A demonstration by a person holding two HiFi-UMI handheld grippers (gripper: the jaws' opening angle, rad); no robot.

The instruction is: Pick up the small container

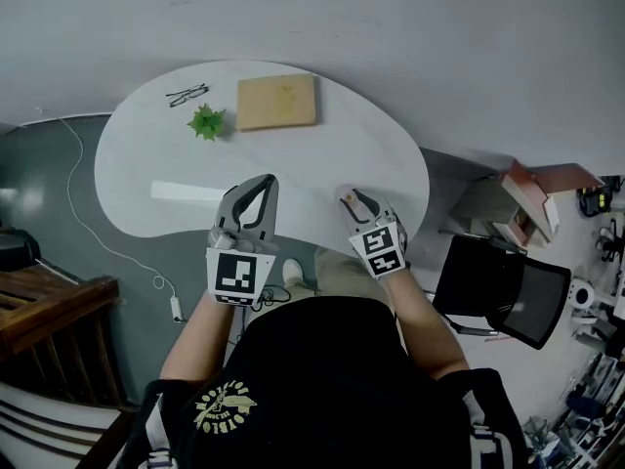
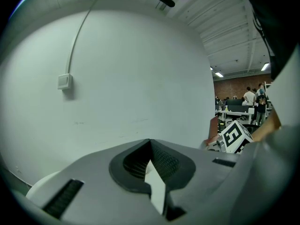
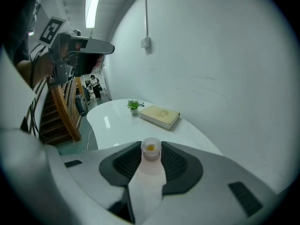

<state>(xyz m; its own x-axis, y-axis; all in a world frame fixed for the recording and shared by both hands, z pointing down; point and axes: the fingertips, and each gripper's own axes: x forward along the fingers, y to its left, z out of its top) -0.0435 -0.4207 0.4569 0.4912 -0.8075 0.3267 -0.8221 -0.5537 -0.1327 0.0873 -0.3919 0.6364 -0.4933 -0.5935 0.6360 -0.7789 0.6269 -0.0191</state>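
The small container (image 3: 151,150) is a clear little tub with something yellow inside. It sits between the dark pads of my right gripper (image 3: 151,144), which is shut on it, above the near part of the white table (image 3: 117,123). In the head view the right gripper (image 1: 354,201) is over the table's near edge (image 1: 322,225), and the container is barely visible there. My left gripper (image 1: 262,190) hangs beside it, to the left. Its jaws meet at the tip with nothing between them. The left gripper (image 2: 150,144) points at a bare wall.
At the far side of the table lie a tan book (image 1: 277,101), a small green plant (image 1: 206,122) and a pair of glasses (image 1: 187,94). A black chair (image 1: 503,286) and a cardboard box (image 1: 527,198) stand to the right. Wooden stairs (image 1: 49,311) and a cable (image 1: 88,233) are on the left.
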